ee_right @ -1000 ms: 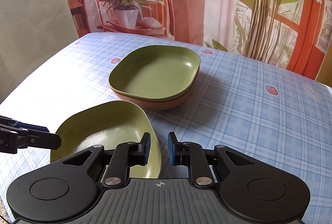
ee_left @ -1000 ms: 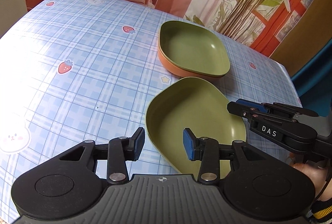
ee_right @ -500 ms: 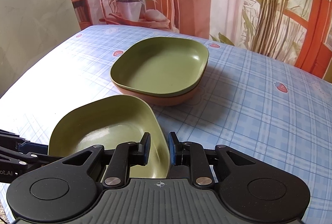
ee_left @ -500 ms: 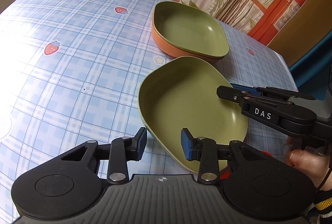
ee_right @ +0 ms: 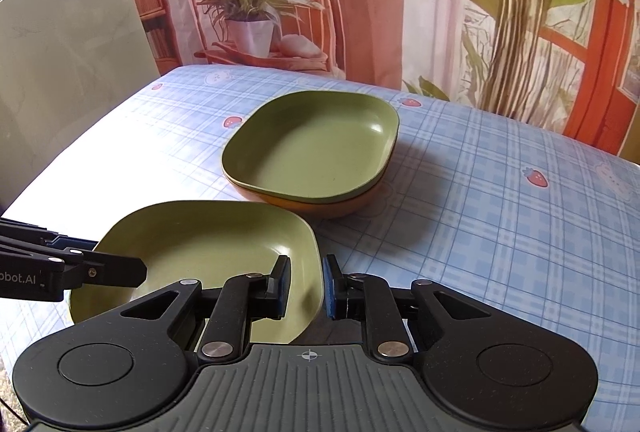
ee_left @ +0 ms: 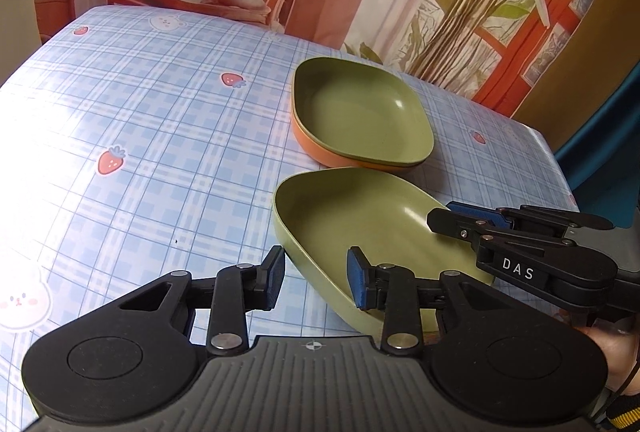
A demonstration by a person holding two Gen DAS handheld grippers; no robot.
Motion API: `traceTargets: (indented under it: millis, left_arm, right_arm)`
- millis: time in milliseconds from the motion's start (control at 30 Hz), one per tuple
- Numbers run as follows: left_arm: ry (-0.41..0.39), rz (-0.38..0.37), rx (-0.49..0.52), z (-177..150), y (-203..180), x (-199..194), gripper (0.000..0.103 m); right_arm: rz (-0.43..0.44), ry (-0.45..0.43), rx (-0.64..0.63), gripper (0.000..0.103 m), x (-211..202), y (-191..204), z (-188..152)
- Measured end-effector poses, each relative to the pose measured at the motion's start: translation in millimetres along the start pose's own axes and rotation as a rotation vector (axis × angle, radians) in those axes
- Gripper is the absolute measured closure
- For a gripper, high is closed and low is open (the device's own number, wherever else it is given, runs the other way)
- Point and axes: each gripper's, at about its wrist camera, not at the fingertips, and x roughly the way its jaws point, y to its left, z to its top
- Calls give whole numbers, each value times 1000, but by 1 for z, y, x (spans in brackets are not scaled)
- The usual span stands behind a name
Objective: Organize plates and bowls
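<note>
A green square plate (ee_left: 360, 228) (ee_right: 208, 248) is held at the near side of the table. My right gripper (ee_right: 306, 286) is shut on its right rim; it shows from the side in the left wrist view (ee_left: 444, 218). My left gripper (ee_left: 316, 282) is open, its jaws straddling the plate's left rim without pinching it; it shows in the right wrist view (ee_right: 136, 270). Behind, a second green plate (ee_left: 360, 111) (ee_right: 316, 147) is nested in an orange plate (ee_left: 316, 147) (ee_right: 320, 207).
The table (ee_left: 160, 119) (ee_right: 500, 199) has a blue checked cloth with strawberry prints. Its right edge (ee_left: 556, 167) is close to the plates. A printed curtain with a plant picture (ee_right: 256, 15) hangs behind the far edge.
The held green plate has tilted and shifted a little in both views. The right gripper stays shut on its rim. The left gripper stays open around the other rim.
</note>
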Motion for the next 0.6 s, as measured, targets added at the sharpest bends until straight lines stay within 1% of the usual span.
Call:
traceTargets:
  millis: [467,600]
  left_arm:
    - [-69,-1,29,12,-5,-19,67]
    - [-89,3,47,21,-7,-21,67]
  right_arm:
    - [-1,-56,-5,87,-19,6,11]
    - [3,-73,1,87,-21,4,14]
